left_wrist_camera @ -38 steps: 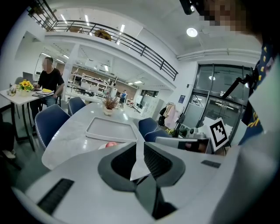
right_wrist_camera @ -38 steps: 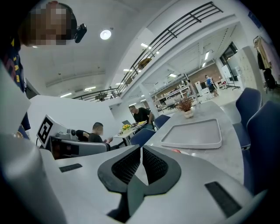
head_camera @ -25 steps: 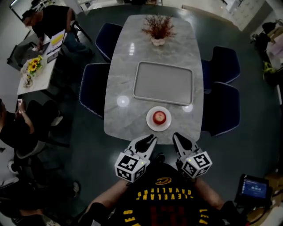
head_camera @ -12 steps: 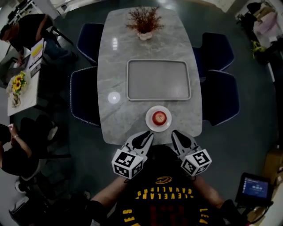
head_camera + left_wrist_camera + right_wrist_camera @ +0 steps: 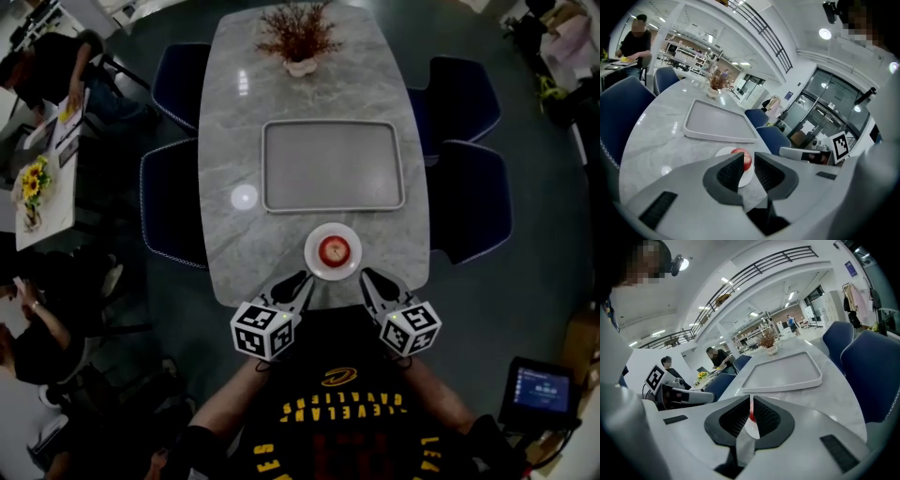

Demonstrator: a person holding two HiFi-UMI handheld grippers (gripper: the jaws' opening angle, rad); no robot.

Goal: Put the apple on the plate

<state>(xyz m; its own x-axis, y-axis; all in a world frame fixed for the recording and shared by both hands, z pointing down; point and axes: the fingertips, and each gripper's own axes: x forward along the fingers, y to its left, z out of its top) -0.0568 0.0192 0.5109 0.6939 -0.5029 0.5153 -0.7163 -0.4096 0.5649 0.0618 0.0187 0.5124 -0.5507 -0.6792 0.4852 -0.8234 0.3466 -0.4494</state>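
A red apple (image 5: pixel 335 250) sits in the middle of a small white plate (image 5: pixel 317 265) near the front edge of the grey marble table (image 5: pixel 234 244). My left gripper (image 5: pixel 298 281) hangs just short of the table edge, to the plate's lower left. Its jaws stand a little apart and hold nothing. In the left gripper view the apple (image 5: pixel 740 151) and plate (image 5: pixel 723 151) show beyond the left gripper (image 5: pixel 749 161). My right gripper (image 5: pixel 368 277) is at the plate's lower right. In the right gripper view, the right gripper (image 5: pixel 750 401) has its tips together, and a sliver of apple (image 5: pixel 750 416) shows behind them.
An empty grey tray (image 5: pixel 333 167) lies beyond the plate at mid-table. A pot of dried twigs (image 5: pixel 298 37) stands at the far end. Dark blue chairs (image 5: pixel 169 202) flank both long sides (image 5: pixel 469 202). People sit at a desk far left. A small screen (image 5: pixel 539 389) is at lower right.
Both grippers have sunk and come closer to the table's front edge and the plate. The apple stays on the plate. Neither pair of jaws has changed.
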